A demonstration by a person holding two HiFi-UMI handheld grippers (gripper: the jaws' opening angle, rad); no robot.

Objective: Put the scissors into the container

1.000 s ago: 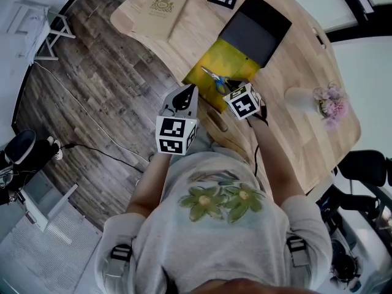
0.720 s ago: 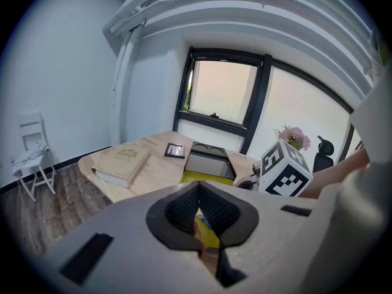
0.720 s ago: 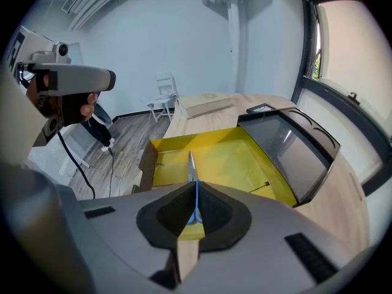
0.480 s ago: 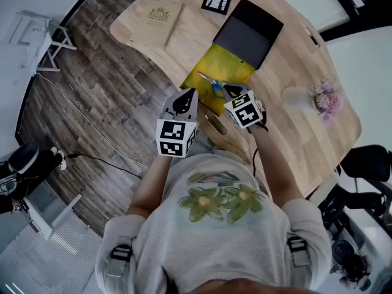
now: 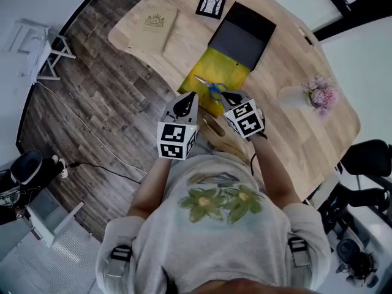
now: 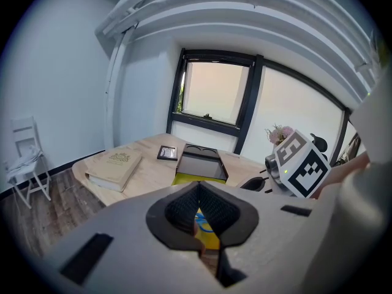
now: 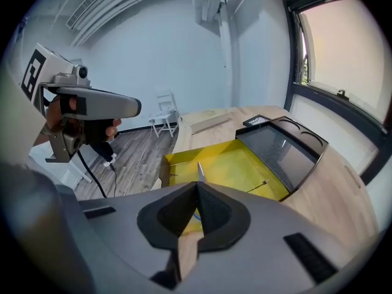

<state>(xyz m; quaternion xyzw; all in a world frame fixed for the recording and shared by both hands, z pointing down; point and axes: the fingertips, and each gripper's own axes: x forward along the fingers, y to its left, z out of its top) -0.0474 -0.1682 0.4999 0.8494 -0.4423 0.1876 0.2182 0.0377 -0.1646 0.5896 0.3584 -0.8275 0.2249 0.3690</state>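
Scissors (image 5: 211, 88) with blue handles lie on a yellow mat (image 5: 228, 73) at the table's near edge, blades pointing left. Behind the mat rests the black container (image 5: 241, 30), a shallow tray. My right gripper (image 5: 226, 95) hovers just short of the scissors' handles, shut and holding nothing. The left gripper (image 5: 190, 95) hangs beside the mat's left corner, off the table edge, also shut on nothing. In the right gripper view a scissors blade (image 7: 199, 169) pokes out above the shut jaws, with the container (image 7: 283, 147) beyond. The left gripper view shows the blue handle (image 6: 203, 223) through the jaws.
A tan book (image 5: 154, 28) and a small framed picture (image 5: 211, 4) lie at the table's far left. A vase of pink flowers (image 5: 317, 94) stands at the right. A white chair (image 5: 38, 41) stands on the wooden floor to the left.
The head view has shifted a little, so the table sits lower in it. Both grippers stay shut near the mat; the right one has drawn back slightly from the scissors.
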